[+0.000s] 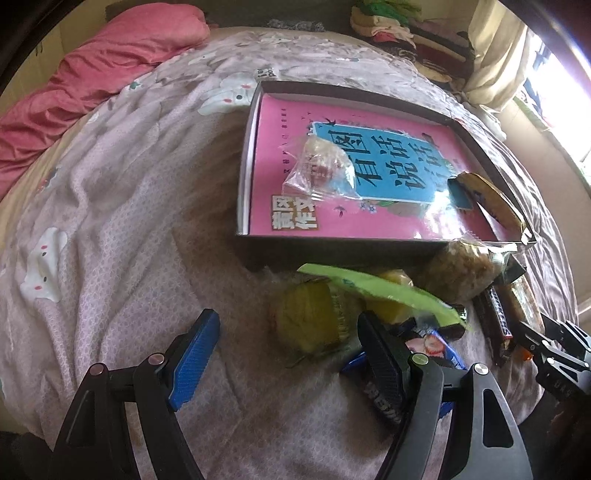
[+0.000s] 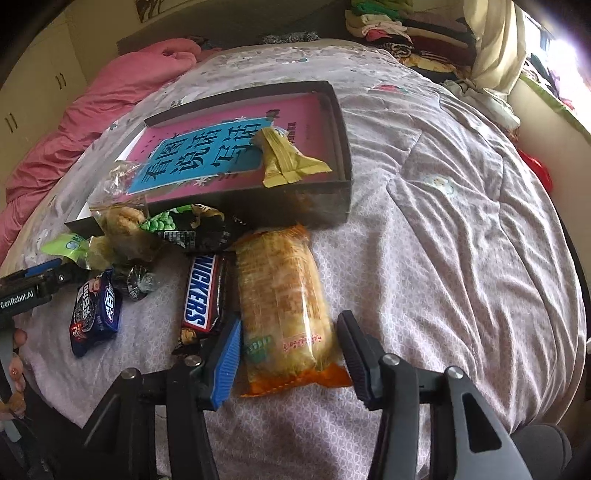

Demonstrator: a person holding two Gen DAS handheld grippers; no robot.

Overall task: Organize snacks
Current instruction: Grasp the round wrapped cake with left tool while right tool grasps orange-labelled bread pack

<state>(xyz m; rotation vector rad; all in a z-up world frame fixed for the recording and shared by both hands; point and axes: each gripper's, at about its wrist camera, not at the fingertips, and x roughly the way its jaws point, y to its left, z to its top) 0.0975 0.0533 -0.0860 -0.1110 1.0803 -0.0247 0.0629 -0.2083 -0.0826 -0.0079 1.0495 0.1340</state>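
Note:
A dark shallow box (image 1: pixel 255 254) (image 2: pixel 258 206) lies on the bed with a pink book as its floor. In it are a clear-wrapped pastry (image 1: pixel 321 166) and a gold-wrapped snack (image 2: pixel 284 158) (image 1: pixel 487 199). Loose snacks are piled in front of it. My left gripper (image 1: pixel 288 350) is open, and a yellow-green wrapped cake (image 1: pixel 310 317) lies just ahead between its fingers, untouched by the blue pad. My right gripper (image 2: pixel 288 347) stands open astride an orange-wrapped cracker pack (image 2: pixel 280 306); its blue pad is against the pack's left side, and the black finger is just off its right.
A Snickers bar (image 2: pixel 201 291), a blue Oreo pack (image 2: pixel 98 310), a black pea packet (image 2: pixel 192 225), a green wrapper (image 1: pixel 384 291) and a clear bag of fried snacks (image 2: pixel 122 225) crowd the box's front. A pink blanket (image 1: pixel 92 74) lies far left, folded clothes (image 2: pixel 399 29) at the back.

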